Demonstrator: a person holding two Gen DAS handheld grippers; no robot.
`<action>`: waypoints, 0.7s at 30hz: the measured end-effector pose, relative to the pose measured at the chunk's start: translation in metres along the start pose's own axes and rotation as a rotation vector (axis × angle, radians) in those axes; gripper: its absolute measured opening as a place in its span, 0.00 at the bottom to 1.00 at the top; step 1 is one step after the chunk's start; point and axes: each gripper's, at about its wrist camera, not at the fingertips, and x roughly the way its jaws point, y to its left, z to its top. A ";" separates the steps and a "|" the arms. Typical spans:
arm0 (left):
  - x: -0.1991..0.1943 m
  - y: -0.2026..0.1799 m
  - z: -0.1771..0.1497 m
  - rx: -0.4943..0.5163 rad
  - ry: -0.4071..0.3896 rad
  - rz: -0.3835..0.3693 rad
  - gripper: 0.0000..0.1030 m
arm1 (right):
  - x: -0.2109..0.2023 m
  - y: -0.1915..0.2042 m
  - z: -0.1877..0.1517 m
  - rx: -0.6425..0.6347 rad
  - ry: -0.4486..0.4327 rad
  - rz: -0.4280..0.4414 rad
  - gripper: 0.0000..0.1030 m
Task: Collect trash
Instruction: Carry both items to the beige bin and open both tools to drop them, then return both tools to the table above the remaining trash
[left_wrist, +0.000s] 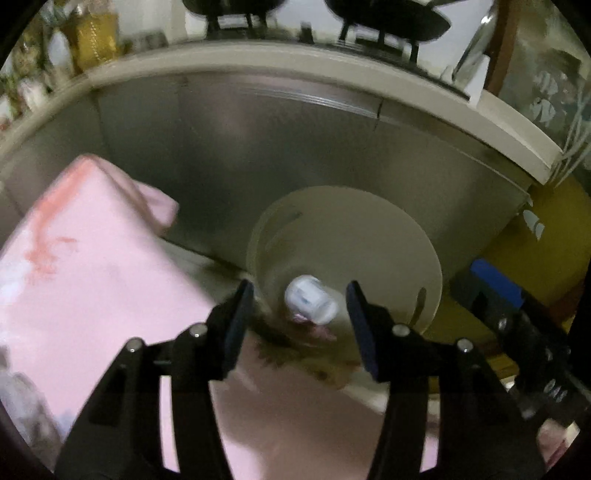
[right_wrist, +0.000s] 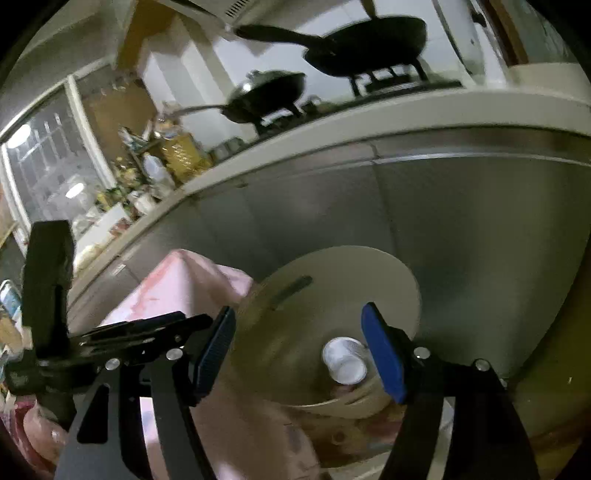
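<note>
Both tongs, left (left_wrist: 295, 314) and right (right_wrist: 299, 350), stood apart, empty, above cream bin (left_wrist: 424, 236); white cup (left_wrist: 310, 299) already inside; further trash unseen.

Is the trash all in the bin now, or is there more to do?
Some looks done: a small white cup is inside the cream bin, apparently still dropping. In hand: nothing. The left claw and right claw are both open and empty above the bin. Whether more trash is left elsewhere can't be seen here.
</note>
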 end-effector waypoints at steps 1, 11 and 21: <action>-0.014 0.002 -0.004 0.007 -0.027 0.032 0.49 | -0.005 0.007 0.000 -0.005 -0.010 0.014 0.66; -0.162 0.061 -0.073 -0.076 -0.210 0.339 0.61 | -0.045 0.121 -0.020 -0.111 -0.038 0.189 0.66; -0.257 0.132 -0.167 -0.252 -0.234 0.526 0.61 | -0.063 0.231 -0.074 -0.263 0.089 0.342 0.66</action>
